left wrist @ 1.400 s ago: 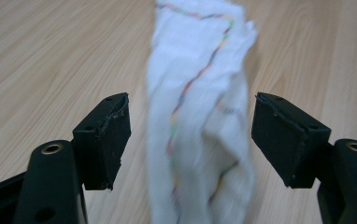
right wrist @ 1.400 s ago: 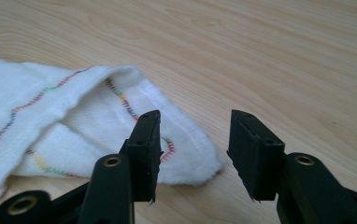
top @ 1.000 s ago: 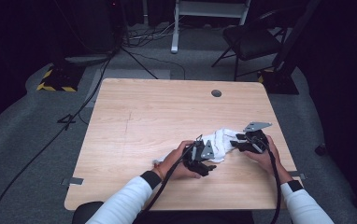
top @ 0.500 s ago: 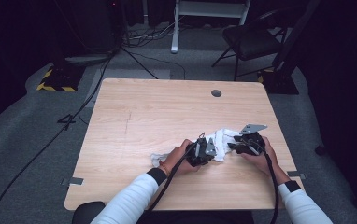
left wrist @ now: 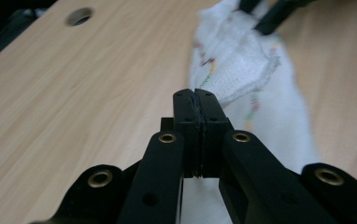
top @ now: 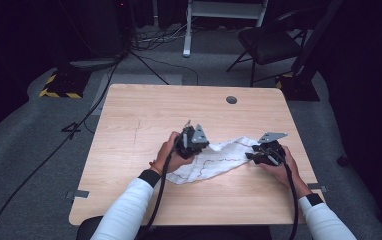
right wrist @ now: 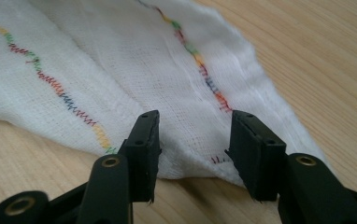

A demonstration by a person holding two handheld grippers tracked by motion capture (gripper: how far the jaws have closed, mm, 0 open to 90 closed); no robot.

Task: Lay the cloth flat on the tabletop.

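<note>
Left gripper (top: 195, 142) clamps shut on the white cloth (top: 219, 160), lifting one edge to spread it. Right gripper (right wrist: 193, 154) rests with jaws apart over the opposite corner, ready to pinch it.

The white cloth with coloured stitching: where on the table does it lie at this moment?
In the high view the white cloth lies on the right half of the wooden table, toward the near edge, stretched between the left gripper and the right gripper.
</note>
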